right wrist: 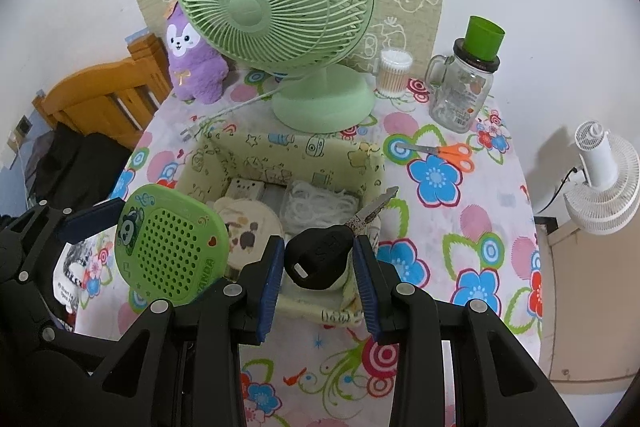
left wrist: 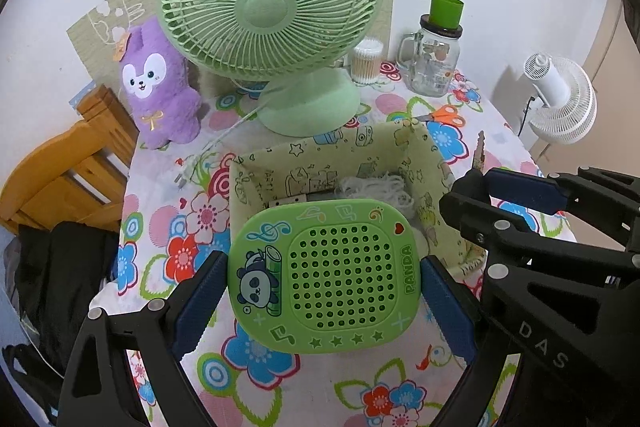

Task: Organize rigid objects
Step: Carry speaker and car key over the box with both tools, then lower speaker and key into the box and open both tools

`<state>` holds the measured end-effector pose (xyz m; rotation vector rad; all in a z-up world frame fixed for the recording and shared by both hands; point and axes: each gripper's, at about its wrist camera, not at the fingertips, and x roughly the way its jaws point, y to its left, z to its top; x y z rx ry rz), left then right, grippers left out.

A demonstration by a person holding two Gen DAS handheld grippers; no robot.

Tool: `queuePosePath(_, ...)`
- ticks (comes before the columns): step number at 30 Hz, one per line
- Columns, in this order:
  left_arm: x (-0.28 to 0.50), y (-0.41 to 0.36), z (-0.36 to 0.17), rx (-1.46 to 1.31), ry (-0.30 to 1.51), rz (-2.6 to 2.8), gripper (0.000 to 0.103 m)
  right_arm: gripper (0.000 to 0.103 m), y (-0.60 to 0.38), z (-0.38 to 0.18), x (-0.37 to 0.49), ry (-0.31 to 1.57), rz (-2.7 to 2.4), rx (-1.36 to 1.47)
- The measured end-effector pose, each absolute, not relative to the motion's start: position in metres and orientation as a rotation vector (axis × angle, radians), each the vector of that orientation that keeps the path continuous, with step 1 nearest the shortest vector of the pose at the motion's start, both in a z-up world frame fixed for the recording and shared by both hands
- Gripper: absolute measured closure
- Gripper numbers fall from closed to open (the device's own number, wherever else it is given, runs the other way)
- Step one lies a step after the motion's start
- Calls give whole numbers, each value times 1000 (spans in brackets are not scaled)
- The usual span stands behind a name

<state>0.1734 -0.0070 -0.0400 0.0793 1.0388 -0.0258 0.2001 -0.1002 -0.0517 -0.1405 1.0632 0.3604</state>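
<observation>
Both loads hovering over the cartoon-print fabric storage box [right wrist: 280,163]: left tongs [left wrist: 324,283] spread wide, clamping the green panda-print perforated plastic case [left wrist: 326,277]; right tongs [right wrist: 318,259] squeezed on the black-headed key [right wrist: 320,259]. Next, lower in and let go.

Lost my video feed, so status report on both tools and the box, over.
Left tool clamped on green panda case. Right tool shut on black key. Both just short of fabric box, which is already partly filled. Nothing blocking.

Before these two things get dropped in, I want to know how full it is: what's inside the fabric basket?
Inside the fabric basket: a white bundle of string, a white dotted box and a round printed cloth piece. The near part is hidden by the key and panda case.
</observation>
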Motion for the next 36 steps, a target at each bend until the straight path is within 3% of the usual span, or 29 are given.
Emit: queuePosePath(36, 222, 12, -81, 71, 1121, -32, 8, 65, -88, -109, 263, 1178, 332, -116)
